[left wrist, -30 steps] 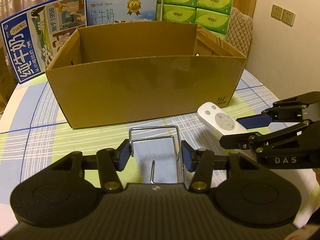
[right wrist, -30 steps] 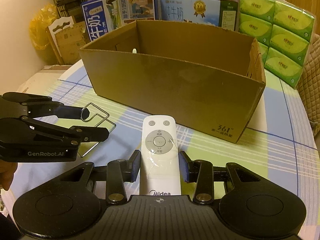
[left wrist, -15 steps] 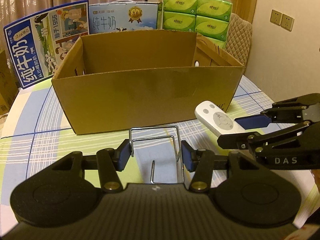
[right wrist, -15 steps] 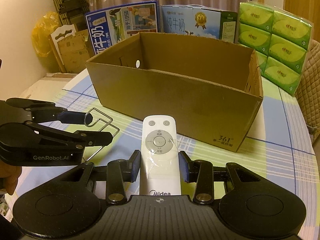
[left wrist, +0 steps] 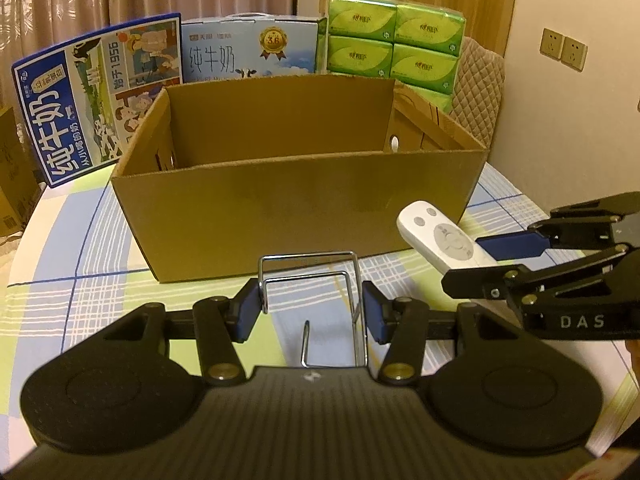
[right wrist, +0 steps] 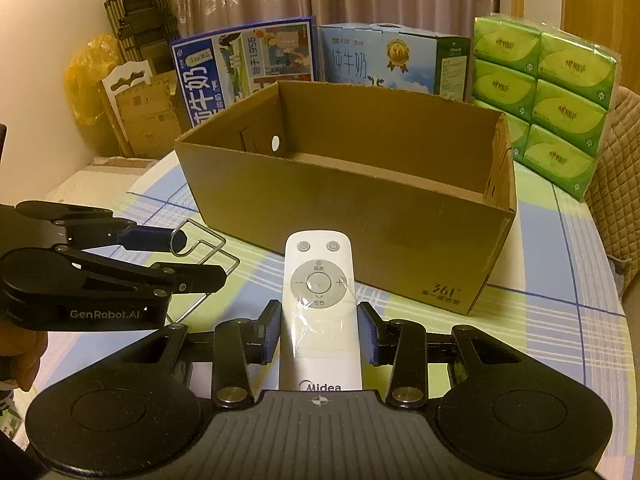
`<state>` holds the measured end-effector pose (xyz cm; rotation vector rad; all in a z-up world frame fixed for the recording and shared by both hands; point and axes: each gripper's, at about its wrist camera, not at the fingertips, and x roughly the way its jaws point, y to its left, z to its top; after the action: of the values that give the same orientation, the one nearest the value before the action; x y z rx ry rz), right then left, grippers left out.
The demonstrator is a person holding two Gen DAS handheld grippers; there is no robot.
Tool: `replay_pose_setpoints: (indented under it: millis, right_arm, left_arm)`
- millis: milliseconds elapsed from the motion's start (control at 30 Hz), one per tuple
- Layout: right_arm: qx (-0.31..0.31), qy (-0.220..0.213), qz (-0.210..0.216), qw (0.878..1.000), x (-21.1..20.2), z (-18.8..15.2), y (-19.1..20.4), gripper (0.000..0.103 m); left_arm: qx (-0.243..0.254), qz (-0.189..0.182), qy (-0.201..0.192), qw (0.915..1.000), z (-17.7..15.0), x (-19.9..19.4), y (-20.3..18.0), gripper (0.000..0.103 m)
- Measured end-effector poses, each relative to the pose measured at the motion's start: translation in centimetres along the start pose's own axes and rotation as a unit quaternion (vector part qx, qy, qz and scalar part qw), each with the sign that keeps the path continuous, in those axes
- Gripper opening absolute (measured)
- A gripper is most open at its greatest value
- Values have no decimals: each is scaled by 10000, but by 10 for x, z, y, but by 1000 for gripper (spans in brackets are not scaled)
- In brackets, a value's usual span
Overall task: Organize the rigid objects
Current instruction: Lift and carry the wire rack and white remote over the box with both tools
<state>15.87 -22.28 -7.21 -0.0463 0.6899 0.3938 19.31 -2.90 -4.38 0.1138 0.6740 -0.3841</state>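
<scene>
My left gripper (left wrist: 311, 310) is clamped on a bent wire rack (left wrist: 309, 280): both blue pads press its 2 side wires, and the rack's looped end juts toward 12 o'clock, above the checked tablecloth (left wrist: 80, 248). My right gripper (right wrist: 319, 334) grips a white remote control (right wrist: 320, 304) by its lower half, buttons up, its top end pointing at 12 o'clock toward the cardboard box (right wrist: 360, 216). In the left wrist view the remote (left wrist: 440, 236) shows at 3 o'clock, held off the cloth just beside the box's near right corner (left wrist: 280, 208). In the right wrist view the left gripper (right wrist: 192, 256) and the rack (right wrist: 204, 248) sit at 9 o'clock, near the box's front wall but apart from it. The box stands open-topped on the table. Behind it, at 12 o'clock, stand 2 blue milk cartons (left wrist: 100, 96) and a stack of green tissue packs (left wrist: 396, 40).
</scene>
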Motion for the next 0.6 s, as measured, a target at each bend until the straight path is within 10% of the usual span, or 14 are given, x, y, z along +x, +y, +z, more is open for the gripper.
replay_pose_setpoints:
  millis: [600]
  right_arm:
    - [311,-272,-20,9991,-15,11,-12,37]
  left_arm:
    - [-25,123,-232,9997,15,-15,3,48]
